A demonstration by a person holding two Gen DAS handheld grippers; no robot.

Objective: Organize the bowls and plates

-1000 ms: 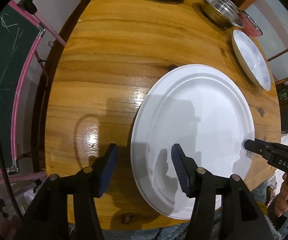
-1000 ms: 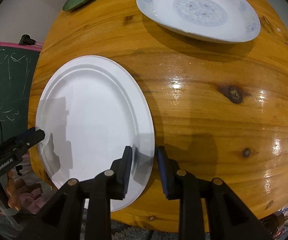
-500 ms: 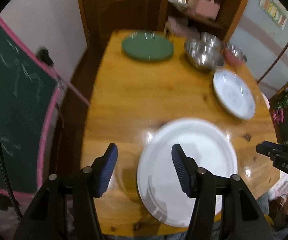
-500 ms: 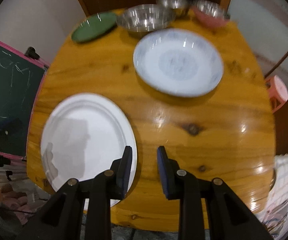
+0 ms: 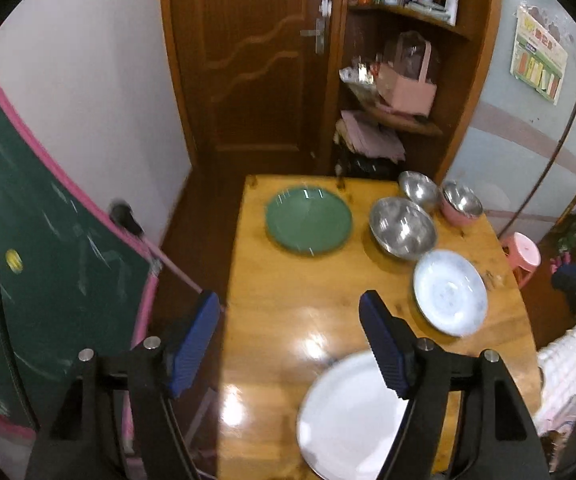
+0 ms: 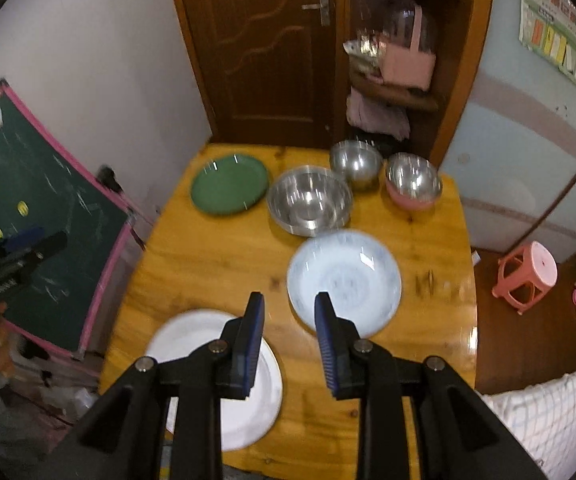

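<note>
The surface [image 6: 215,256] is varnished wood, glossy enough to mirror the lamps. Three bowls [image 6: 310,200] are polished metal, one in a pink shell [image 6: 410,200]. The white plate [image 6: 207,360], the green plate [image 6: 229,184] and the pale blue dish [image 6: 344,280] look smoothly glazed. Each gripper [image 6: 288,316] has ribbed blue pads [image 5: 191,344] on matt black arms.

The left gripper [image 5: 290,334] is raised and tilted steeply downward, its jaws wide apart; they have just been opening further, with nothing between the blue ribbed pads [image 5: 191,344]. The right gripper [image 6: 288,336] is likewise lifted and pitched down, its jaws set narrowly apart, with an empty gap between its pads [image 6: 328,350]. Each gripper's tip shows blurred at the edge of the other's view.
</note>
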